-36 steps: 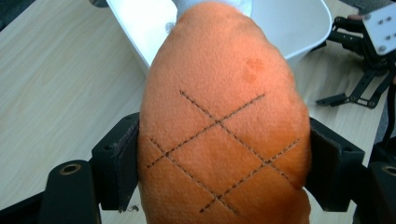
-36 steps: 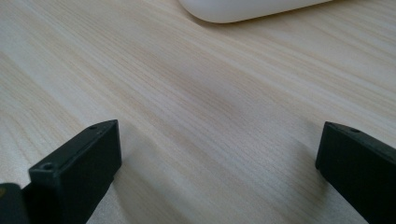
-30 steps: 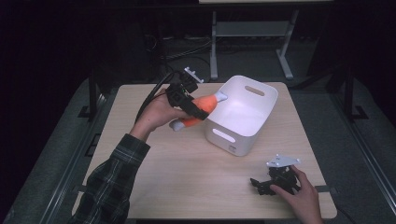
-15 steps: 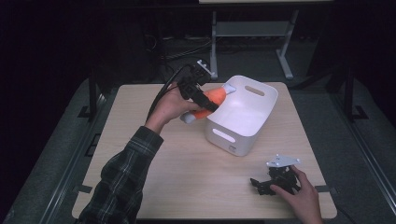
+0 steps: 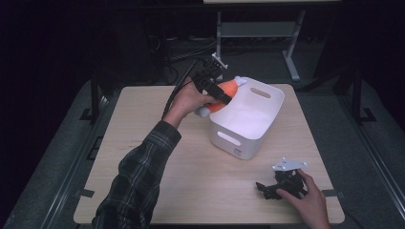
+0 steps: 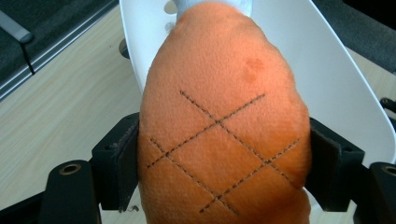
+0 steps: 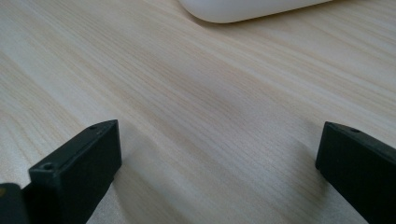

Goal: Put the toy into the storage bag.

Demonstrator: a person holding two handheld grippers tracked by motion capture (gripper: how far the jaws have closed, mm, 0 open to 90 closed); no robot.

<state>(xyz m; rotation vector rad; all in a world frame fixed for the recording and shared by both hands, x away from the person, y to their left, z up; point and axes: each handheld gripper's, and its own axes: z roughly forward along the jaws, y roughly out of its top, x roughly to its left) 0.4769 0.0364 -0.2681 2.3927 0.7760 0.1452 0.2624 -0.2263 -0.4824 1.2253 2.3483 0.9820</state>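
Observation:
An orange plush toy (image 5: 223,93) with stitched crosshatch lines and white ends is held in the air at the left rim of the white bin (image 5: 267,125). My left gripper (image 5: 220,94) is shut on the plush toy (image 6: 219,126), both black pads pressing its sides, and the white bin (image 6: 341,88) lies just beyond it. My right gripper (image 5: 267,188) rests low on the table near the front right corner. Its jaws stand wide apart over bare wood (image 7: 210,116) with nothing between them.
The light wooden table (image 5: 143,157) has free room at the left and front. The bin has handle slots in its walls. A metal stand (image 5: 258,28) is behind the table on the dark floor. The bin's rounded base (image 7: 243,9) lies ahead of my right gripper.
My left gripper has carried the orange plush up and to the right, from beside the bin to over its left rim. The right gripper has stayed put.

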